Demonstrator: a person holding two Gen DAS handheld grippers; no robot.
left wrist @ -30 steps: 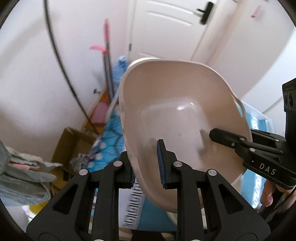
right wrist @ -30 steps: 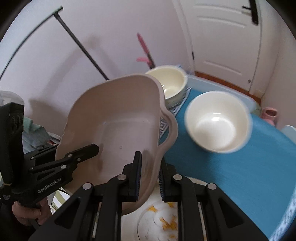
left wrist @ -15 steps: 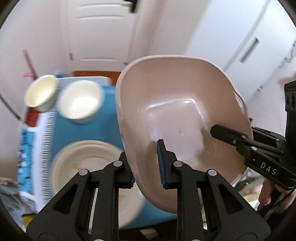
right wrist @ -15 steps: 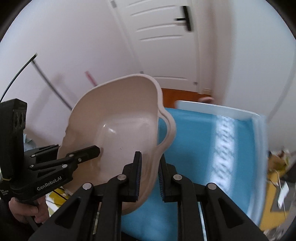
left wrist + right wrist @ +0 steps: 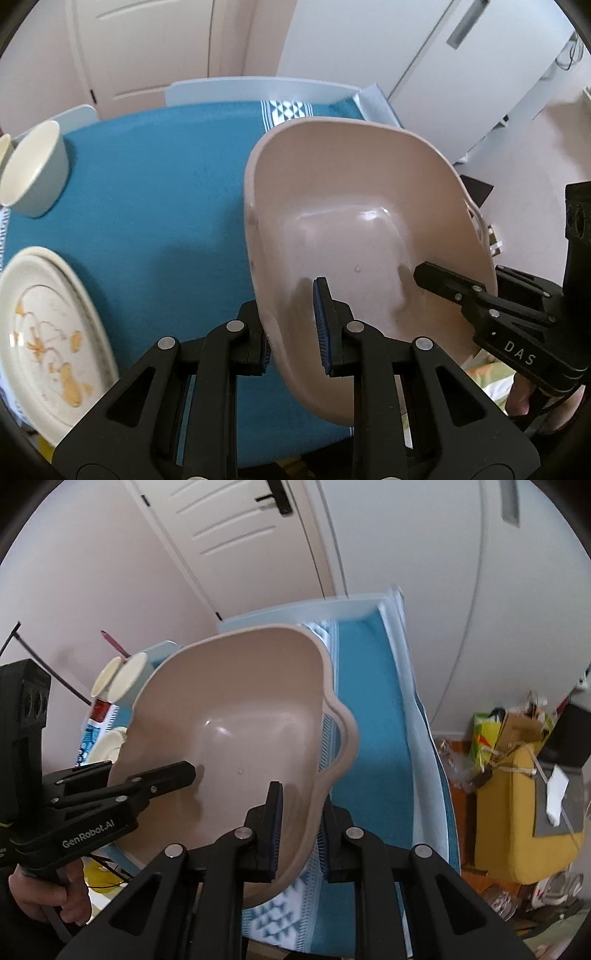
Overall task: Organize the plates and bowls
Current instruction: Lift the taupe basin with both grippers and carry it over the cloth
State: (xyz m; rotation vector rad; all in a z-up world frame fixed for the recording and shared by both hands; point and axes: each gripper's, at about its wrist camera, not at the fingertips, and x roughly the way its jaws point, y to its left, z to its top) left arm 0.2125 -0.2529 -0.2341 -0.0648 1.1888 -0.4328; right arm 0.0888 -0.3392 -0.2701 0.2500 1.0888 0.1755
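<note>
A beige plastic basin (image 5: 351,229) hangs tilted above the right part of the teal-clothed table (image 5: 159,206), held by its rim from two sides. My left gripper (image 5: 292,332) is shut on the near wall of the basin. My right gripper (image 5: 300,823) is shut on the basin (image 5: 240,716) next to its handle lobe. Each view shows the other gripper's finger reaching into the basin. On the left of the table lie a cream plate (image 5: 48,332) with orange smears and a cream bowl (image 5: 33,173). A second bowl (image 5: 105,675) stands behind it.
A white door (image 5: 236,535) and a white cabinet (image 5: 424,55) stand behind the table. To the table's right, a yellow stool (image 5: 517,812) and bags clutter the floor. A person's hand (image 5: 40,893) grips the left tool.
Both grippers have carried the basin sideways over the table, away from the wall end. The bowls and plate have slid to the left of the views. Both grips are unchanged.
</note>
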